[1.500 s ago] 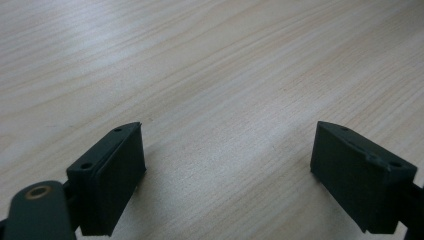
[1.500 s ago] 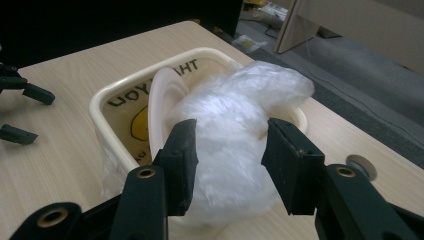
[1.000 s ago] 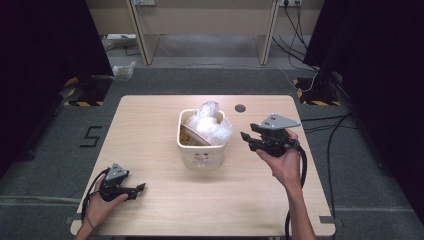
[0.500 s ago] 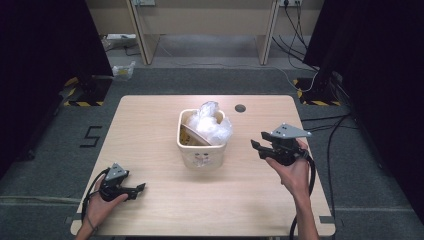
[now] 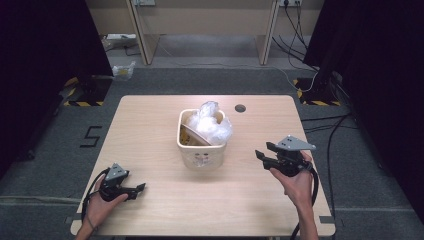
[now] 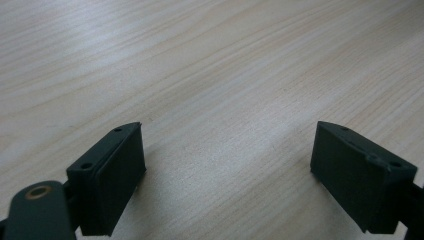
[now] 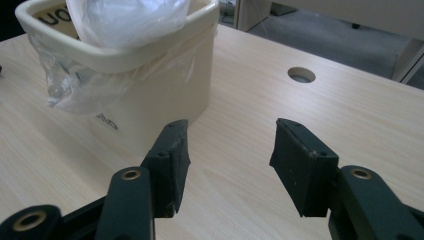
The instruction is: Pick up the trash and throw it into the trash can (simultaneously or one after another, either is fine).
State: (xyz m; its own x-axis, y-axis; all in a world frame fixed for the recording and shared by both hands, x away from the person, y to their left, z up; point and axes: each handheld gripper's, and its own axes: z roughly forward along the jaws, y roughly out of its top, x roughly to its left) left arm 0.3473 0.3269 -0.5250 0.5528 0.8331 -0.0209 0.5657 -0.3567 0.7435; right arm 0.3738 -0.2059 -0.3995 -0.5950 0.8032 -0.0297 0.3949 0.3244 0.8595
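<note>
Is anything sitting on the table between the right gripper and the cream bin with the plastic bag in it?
Nothing visible does. In the high view, bare table lies between the right gripper and the cream bin. In the right gripper view the open jaws face the bin's wall across clear wood.

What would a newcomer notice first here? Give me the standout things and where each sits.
First, the cream bin at the middle of the wooden table, with a crumpled clear plastic bag bulging out of its top and spilling over the rim. Next, the two black tongs: the right tongs held open to the bin's right, apart from it, and the left tongs open near the table's front left edge, over bare wood.
</note>
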